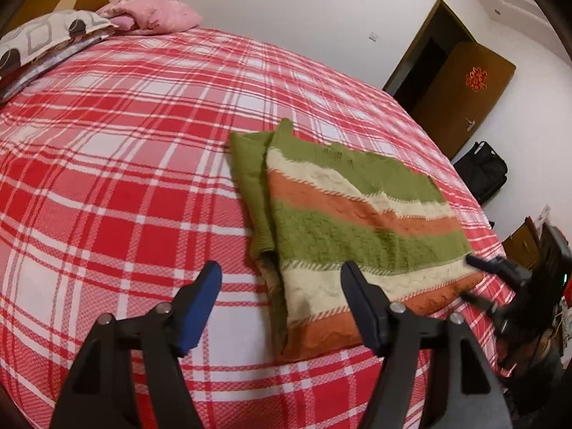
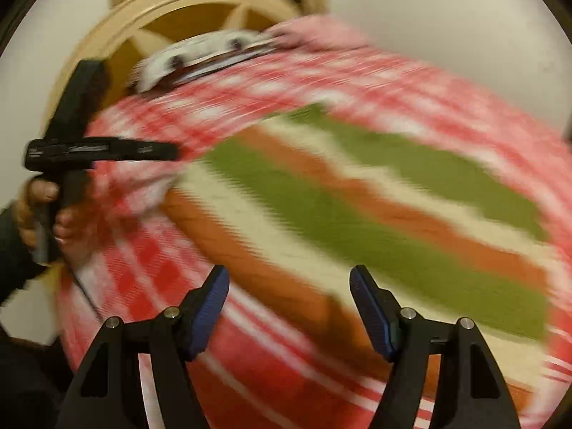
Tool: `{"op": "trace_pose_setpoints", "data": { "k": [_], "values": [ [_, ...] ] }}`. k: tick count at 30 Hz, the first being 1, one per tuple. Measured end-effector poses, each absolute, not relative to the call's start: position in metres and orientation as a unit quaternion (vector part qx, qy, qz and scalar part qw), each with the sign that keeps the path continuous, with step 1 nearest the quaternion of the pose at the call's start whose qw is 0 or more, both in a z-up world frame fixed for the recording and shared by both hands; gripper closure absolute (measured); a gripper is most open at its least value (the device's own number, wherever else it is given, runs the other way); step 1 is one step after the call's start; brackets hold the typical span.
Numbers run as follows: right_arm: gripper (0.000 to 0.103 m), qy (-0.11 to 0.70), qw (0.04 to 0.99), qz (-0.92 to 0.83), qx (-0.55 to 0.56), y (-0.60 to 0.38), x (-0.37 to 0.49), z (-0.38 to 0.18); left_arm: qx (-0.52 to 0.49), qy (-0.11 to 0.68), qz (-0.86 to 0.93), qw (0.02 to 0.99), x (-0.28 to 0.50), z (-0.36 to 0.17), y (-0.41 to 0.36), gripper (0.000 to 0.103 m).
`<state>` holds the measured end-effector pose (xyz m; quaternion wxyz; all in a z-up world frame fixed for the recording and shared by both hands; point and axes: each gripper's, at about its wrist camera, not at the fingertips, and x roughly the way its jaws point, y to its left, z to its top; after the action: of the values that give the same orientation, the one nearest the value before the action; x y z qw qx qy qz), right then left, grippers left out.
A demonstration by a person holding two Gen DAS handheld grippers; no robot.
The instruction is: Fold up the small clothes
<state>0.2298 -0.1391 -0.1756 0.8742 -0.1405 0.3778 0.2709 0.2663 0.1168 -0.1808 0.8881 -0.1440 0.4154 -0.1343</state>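
Note:
A small knitted sweater (image 1: pixel 357 221) with green, cream and orange stripes lies folded flat on the bed, a green sleeve tucked along its left side. My left gripper (image 1: pixel 280 271) is open and empty, hovering over the sweater's near left corner. My right gripper (image 2: pixel 289 275) is open and empty above the sweater's orange hem (image 2: pixel 250 250); that view is motion-blurred. The right gripper also shows in the left wrist view (image 1: pixel 500 279) at the sweater's right corner. The left gripper shows in the right wrist view (image 2: pixel 107 150), held in a hand.
The bed has a red and white plaid cover (image 1: pixel 125 178). Pillows (image 1: pixel 150 14) lie at the headboard (image 2: pixel 171 10). A brown door (image 1: pixel 461 93) and a black bag (image 1: pixel 482 171) are beyond the bed's right side.

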Motion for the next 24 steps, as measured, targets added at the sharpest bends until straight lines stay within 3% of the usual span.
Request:
{"op": "trace_pose_setpoints", "data": {
  "k": [4,8,9,12,18,24],
  "values": [
    [0.032,0.383,0.901,0.155,-0.129,-0.210,0.242,-0.170,-0.101,0.428,-0.114,0.891,0.269,-0.192,0.102,0.032],
    [0.032,0.469,0.875,0.107,-0.053,-0.270,0.263,-0.208,-0.063,0.452,-0.090,0.885,0.268,-0.211,0.094,0.031],
    [0.032,0.460,0.879,0.118,-0.036,-0.277,0.261,-0.212,-0.049,0.444,-0.088,0.891,0.265,-0.211,0.092,0.031],
    [0.032,0.450,0.884,0.123,-0.035,-0.277,0.257,-0.205,-0.031,0.443,-0.081,0.892,0.261,-0.209,0.090,0.030],
    [0.032,0.399,0.906,0.128,-0.061,-0.251,0.258,-0.176,-0.041,0.442,-0.071,0.893,0.266,-0.213,0.097,0.018],
    [0.032,0.408,0.902,0.086,-0.114,-0.227,0.279,-0.196,-0.040,0.439,-0.074,0.894,0.266,-0.215,0.094,0.012]
  ]
}}
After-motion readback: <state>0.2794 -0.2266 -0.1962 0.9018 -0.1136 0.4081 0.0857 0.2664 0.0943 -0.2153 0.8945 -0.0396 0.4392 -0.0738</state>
